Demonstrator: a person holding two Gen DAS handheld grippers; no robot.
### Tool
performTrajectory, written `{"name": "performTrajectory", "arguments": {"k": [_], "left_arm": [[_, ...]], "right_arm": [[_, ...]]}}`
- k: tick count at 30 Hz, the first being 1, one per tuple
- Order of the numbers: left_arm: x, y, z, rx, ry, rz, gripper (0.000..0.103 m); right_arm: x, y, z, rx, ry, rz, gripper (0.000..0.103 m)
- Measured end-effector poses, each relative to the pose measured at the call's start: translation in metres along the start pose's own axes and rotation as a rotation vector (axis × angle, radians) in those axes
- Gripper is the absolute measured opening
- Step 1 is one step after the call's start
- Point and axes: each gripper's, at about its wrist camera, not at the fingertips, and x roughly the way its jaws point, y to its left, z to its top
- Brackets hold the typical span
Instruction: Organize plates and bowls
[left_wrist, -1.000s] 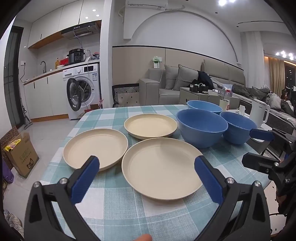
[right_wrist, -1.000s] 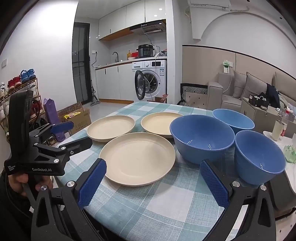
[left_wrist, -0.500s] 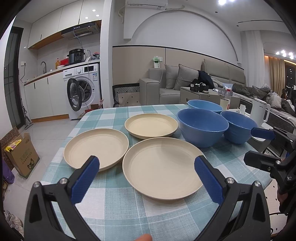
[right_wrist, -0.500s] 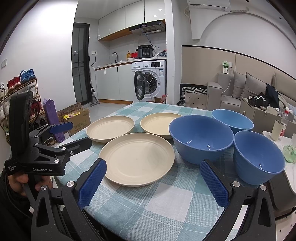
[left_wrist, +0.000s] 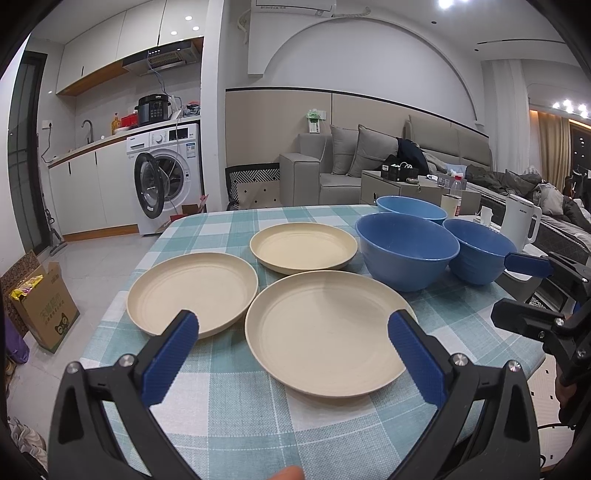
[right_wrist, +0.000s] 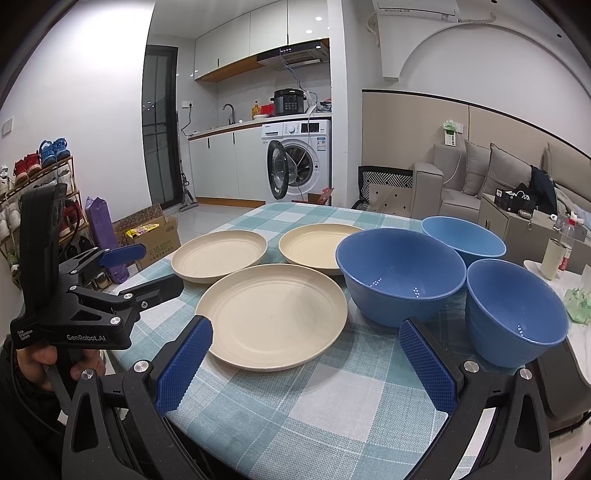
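Note:
Three cream plates lie apart on the checked table: a near plate (left_wrist: 325, 336) (right_wrist: 273, 317), a left plate (left_wrist: 192, 291) (right_wrist: 219, 254) and a far plate (left_wrist: 303, 247) (right_wrist: 314, 245). Three blue bowls stand to their right: a large bowl (left_wrist: 406, 251) (right_wrist: 400, 273), a near right bowl (left_wrist: 480, 254) (right_wrist: 515, 310) and a far bowl (left_wrist: 410, 208) (right_wrist: 463, 236). My left gripper (left_wrist: 291, 328) (right_wrist: 142, 267) is open and empty above the table's near edge, in front of the near plate. My right gripper (right_wrist: 304, 336) (left_wrist: 517, 288) is open and empty, near the table's front right corner.
The green and white checked tablecloth (left_wrist: 229, 402) covers the table. A white kettle (left_wrist: 521, 221) and a cup (right_wrist: 554, 258) stand on a side surface to the right. A cardboard box (left_wrist: 44, 306) sits on the floor to the left.
Both grippers have drifted very slightly; the plates and bowls have not moved. Both stay open.

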Motion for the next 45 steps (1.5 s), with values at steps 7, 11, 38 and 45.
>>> {"name": "performTrajectory", "arguments": {"k": [7, 11, 38, 45], "left_arm": [[0.005, 0.000, -0.003, 0.007, 0.014, 0.002, 0.103], [0.005, 0.000, -0.003, 0.007, 0.016, 0.002, 0.103], [0.021, 0.027, 0.023, -0.070, 0.044, 0.046, 0.103], [0.033, 0.028, 0.040, -0.058, 0.057, 0.076, 0.103]], "right_arm": [[-0.002, -0.008, 0.002, 0.018, 0.003, -0.004, 0.103], [-0.001, -0.014, 0.001, 0.033, 0.006, -0.010, 0.103], [0.006, -0.029, 0.020, 0.019, -0.001, -0.006, 0.103], [0.007, -0.038, 0.039, 0.018, -0.002, 0.028, 0.103]]}}
